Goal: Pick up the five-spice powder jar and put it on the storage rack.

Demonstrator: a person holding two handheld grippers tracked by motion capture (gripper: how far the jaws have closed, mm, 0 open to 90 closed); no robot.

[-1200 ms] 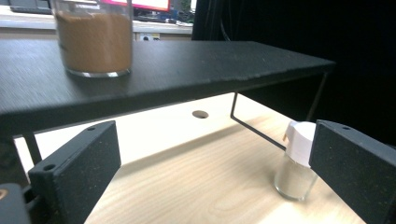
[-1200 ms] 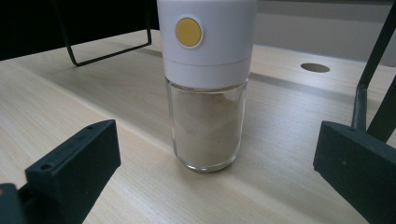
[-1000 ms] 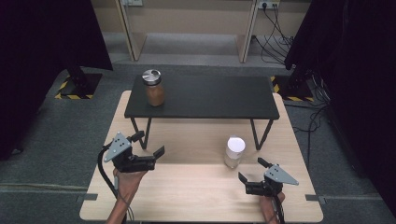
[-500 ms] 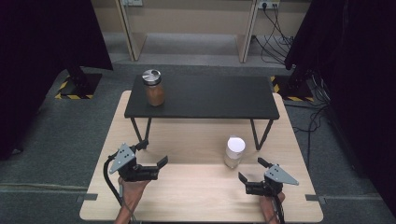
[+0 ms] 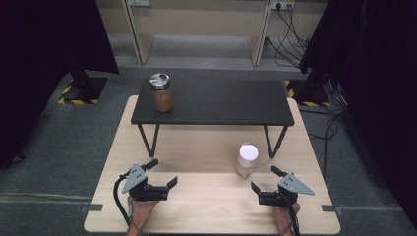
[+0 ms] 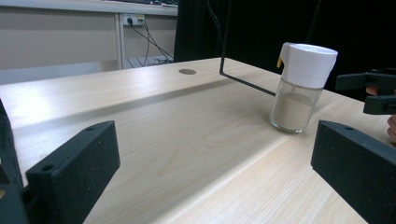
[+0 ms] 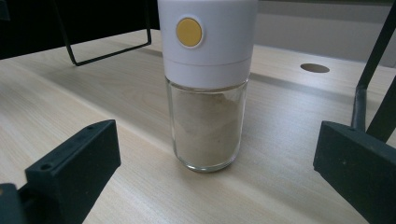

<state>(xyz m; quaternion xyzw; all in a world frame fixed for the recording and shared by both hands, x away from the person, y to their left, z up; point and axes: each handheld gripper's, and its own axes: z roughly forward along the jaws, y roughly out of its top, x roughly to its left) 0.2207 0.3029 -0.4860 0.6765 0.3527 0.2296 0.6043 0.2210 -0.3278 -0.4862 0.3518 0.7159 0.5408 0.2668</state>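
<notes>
The little glass jar with the white cap stands on the bench right in front of the right hand-held gripper, whose jaws are wide apart; it looks smooth, breakable and fairly light, so squeeze its round glass middle gently.

A white-capped glass shaker stands upright on the table, ahead of the spread jaws.

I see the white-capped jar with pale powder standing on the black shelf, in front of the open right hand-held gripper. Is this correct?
Not quite. The white-capped jar stands on the wooden table, beside the black shelf's leg, as the high view shows. The rest holds: pale powder inside, and the right hand-held gripper is open just before it.
</notes>
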